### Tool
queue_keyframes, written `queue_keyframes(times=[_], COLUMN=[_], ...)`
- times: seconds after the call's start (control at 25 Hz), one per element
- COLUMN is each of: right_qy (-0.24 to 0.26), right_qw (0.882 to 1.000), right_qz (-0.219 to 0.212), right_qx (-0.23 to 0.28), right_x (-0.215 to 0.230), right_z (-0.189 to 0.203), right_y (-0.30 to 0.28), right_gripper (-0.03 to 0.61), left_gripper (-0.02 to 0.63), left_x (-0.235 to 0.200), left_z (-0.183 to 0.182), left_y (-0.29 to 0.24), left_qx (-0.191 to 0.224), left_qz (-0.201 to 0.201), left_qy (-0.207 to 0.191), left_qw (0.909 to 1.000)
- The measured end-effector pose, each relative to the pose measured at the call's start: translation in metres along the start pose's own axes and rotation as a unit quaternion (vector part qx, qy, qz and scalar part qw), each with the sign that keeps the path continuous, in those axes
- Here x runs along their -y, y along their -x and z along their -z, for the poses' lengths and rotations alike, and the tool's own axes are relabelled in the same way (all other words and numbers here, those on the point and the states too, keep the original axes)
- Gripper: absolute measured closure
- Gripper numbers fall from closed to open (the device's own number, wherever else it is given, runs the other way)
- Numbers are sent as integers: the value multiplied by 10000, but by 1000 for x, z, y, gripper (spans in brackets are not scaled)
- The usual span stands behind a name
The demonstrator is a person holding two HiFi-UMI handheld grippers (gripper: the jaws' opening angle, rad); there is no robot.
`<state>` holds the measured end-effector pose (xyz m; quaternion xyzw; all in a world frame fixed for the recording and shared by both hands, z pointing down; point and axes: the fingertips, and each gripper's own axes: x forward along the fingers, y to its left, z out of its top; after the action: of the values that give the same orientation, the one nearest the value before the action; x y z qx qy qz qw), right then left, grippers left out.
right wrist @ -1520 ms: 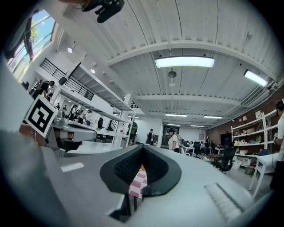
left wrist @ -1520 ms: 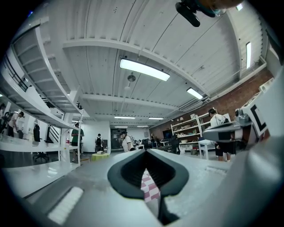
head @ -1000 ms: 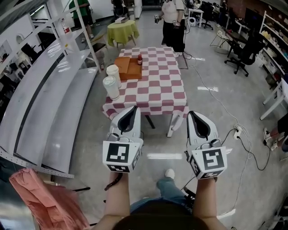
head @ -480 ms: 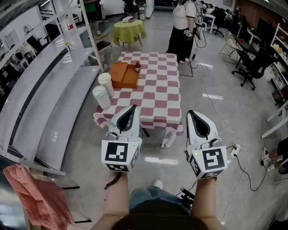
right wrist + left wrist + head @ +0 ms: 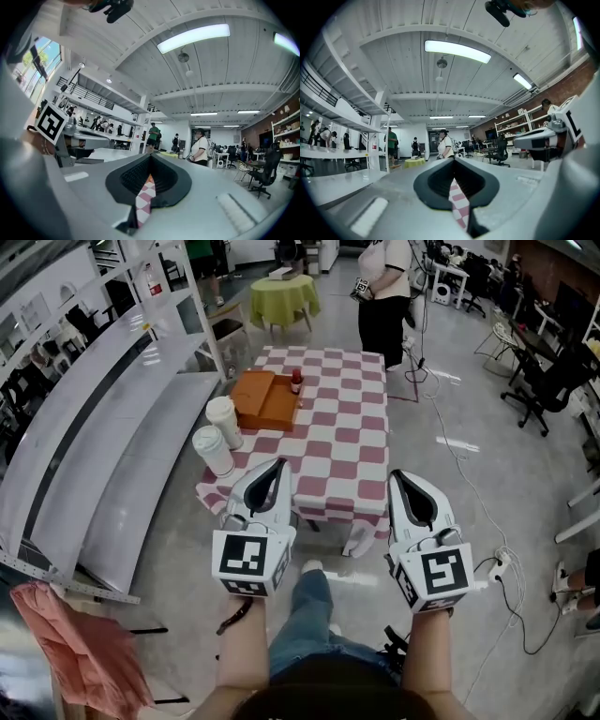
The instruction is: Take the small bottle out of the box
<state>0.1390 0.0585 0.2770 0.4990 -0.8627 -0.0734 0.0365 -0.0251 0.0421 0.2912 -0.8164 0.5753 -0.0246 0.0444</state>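
The small bottle (image 5: 296,382) stands at the far right edge of the brown box (image 5: 262,401) on the checked bench (image 5: 337,451), well apart from the left claw (image 5: 277,467) and right claw (image 5: 395,475), both pressed together and empty.

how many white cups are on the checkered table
2. One tall white lidded cup stands at the near left corner of the red-and-white checkered table; the other stands just behind it, next to the brown box. None appears hidden.
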Motion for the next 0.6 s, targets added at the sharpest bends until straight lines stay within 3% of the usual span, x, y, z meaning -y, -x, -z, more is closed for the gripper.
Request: queue_keyframes(times=[0.28, 0.6], right_qy=[-17, 46], right_qw=[9998, 9993], right_qz=[218, 318], right_qx=[-6, -171], right_x=[42, 73], right_z=[10, 23], right_y=[-53, -154], right_gripper=[580, 580], left_gripper=[615, 614], left_x=[-25, -87], left_z=[7, 26], left_y=[-70, -164], left_qx=[99, 36], left_qz=[68, 93], left_qy=[70, 309], left_qw=[9999, 9995])
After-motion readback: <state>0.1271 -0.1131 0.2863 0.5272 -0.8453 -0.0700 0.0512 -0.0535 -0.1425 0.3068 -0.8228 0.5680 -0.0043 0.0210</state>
